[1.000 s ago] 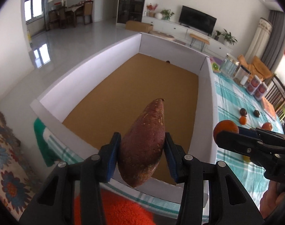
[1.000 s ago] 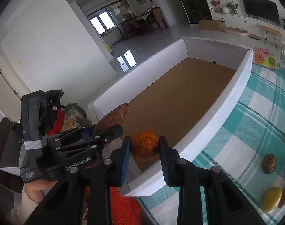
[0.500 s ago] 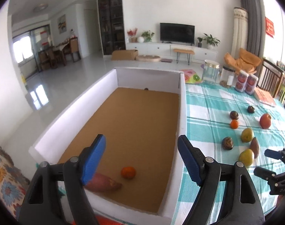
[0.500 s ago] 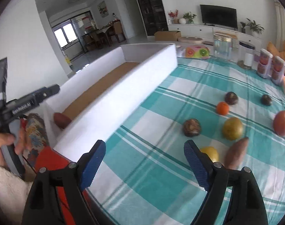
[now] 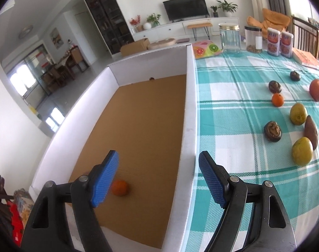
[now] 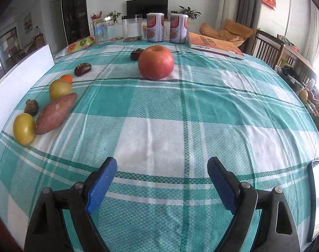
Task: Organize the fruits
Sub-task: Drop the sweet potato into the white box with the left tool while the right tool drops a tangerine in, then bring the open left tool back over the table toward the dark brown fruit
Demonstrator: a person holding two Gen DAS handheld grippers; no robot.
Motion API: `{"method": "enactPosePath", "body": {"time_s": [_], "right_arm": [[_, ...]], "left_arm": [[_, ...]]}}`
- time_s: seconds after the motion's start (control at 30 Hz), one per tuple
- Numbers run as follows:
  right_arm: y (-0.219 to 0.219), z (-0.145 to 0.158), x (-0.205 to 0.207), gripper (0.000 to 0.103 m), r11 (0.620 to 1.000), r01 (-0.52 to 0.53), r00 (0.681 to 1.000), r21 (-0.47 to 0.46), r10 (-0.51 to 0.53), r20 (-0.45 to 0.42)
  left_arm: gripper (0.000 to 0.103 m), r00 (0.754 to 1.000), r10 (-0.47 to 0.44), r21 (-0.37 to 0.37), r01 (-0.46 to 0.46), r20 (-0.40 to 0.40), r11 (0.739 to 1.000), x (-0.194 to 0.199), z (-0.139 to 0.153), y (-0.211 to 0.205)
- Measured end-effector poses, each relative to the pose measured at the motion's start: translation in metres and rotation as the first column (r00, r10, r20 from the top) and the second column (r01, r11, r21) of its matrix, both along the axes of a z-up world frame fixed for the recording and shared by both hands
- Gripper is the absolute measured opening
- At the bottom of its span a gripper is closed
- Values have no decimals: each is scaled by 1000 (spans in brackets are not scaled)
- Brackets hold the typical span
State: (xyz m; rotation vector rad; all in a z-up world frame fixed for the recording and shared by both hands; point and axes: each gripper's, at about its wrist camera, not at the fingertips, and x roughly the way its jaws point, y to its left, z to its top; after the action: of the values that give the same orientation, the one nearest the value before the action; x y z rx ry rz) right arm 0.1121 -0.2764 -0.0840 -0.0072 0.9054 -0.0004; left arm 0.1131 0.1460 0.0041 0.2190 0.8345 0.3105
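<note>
Jaws of the left gripper [image 5: 159, 174] stood wide apart and held nothing; they had just been opening, with no object between the blue pads [image 5: 104, 178]. The gripper straddled the near end of the right-hand wall of the white box [image 5: 189, 109]. At 9 o'clock from the gripper, just beside the left pad, an orange [image 5: 120, 187] lay on the brown box floor. From 1 to 3 o'clock, on the checked tablecloth [image 5: 233, 113], lay loose fruit: two yellow fruits [image 5: 301, 151], a sweet potato [image 5: 311, 129] between them, two dark brown fruits, a small orange [image 5: 277, 99] and an apple [image 5: 317, 89].

Jaws of the right gripper [image 6: 162, 175] also stood wide apart and empty, having just been opening over bare cloth. At 12 o'clock, well apart from the pads, sat the apple [image 6: 155, 62]. At 10 o'clock, the sweet potato [image 6: 55, 113] touched a yellow fruit [image 6: 24, 128] at its near end. Another yellow fruit [image 6: 60, 89] lay at its far end. The box wall [image 6: 18, 77] ran along the left edge. Jars and cans [image 6: 155, 27] stood at the far table edge.
</note>
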Motion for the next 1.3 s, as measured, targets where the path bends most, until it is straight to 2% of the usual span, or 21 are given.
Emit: {"method": "enactPosePath", "body": {"time_s": [0.13,0.37,0.43,0.5,0.53,0.63,0.67,0.73,0.87,0.97,1.07,1.2,1.3], "right_arm": [[-5,-4,3,88,999,4,1000,49,-4,-8],[-1,-7,5,89,999,7,1000,31,-6,-15],[0,-7,5,91,999,5,1000,33,-4,-17],[0,-7,5,91,999,3,1000,36,-2,-17],[-1,-7,5,92,999,2,1000,38,-2,-16],[-1,-7,4,92,999,1,1000,43,-1,-15],[-1,-7,4,92,999,1,1000,43,0,-15],[-1,-7,4,93,999,0,1000,43,1,-15],[-1,-7,4,93,999,-1,1000,46,2,-15],[-1,-7,4,93,999,-2,1000,48,2,-15],[-1,-7,4,94,999,-3,1000,51,3,-14],[-1,-7,4,94,998,-5,1000,56,5,-14],[-1,-7,4,94,998,-5,1000,58,6,-14]], "left_arm": [[81,1000,13,3,-13,0,1000,-11,-1,-10],[83,999,34,18,-33,-23,999,-10,-6,-15],[83,999,45,15,-45,8,999,-12,-3,-14],[85,990,98,15,-100,99,995,-21,10,-13],[88,975,144,34,-152,170,988,-29,17,-14],[97,902,205,76,-251,381,965,-54,46,-25],[99,883,196,66,-247,427,967,-61,54,-30],[100,871,151,39,-190,467,981,-69,68,-41],[101,903,41,-54,-19,427,998,-67,70,-67],[101,939,-29,-148,85,344,985,-56,48,-84],[101,964,-87,-204,141,252,969,-48,19,-100],[101,978,-157,-259,189,140,947,-44,-15,-120],[101,977,-194,-243,211,90,947,-43,-37,-134]]}}
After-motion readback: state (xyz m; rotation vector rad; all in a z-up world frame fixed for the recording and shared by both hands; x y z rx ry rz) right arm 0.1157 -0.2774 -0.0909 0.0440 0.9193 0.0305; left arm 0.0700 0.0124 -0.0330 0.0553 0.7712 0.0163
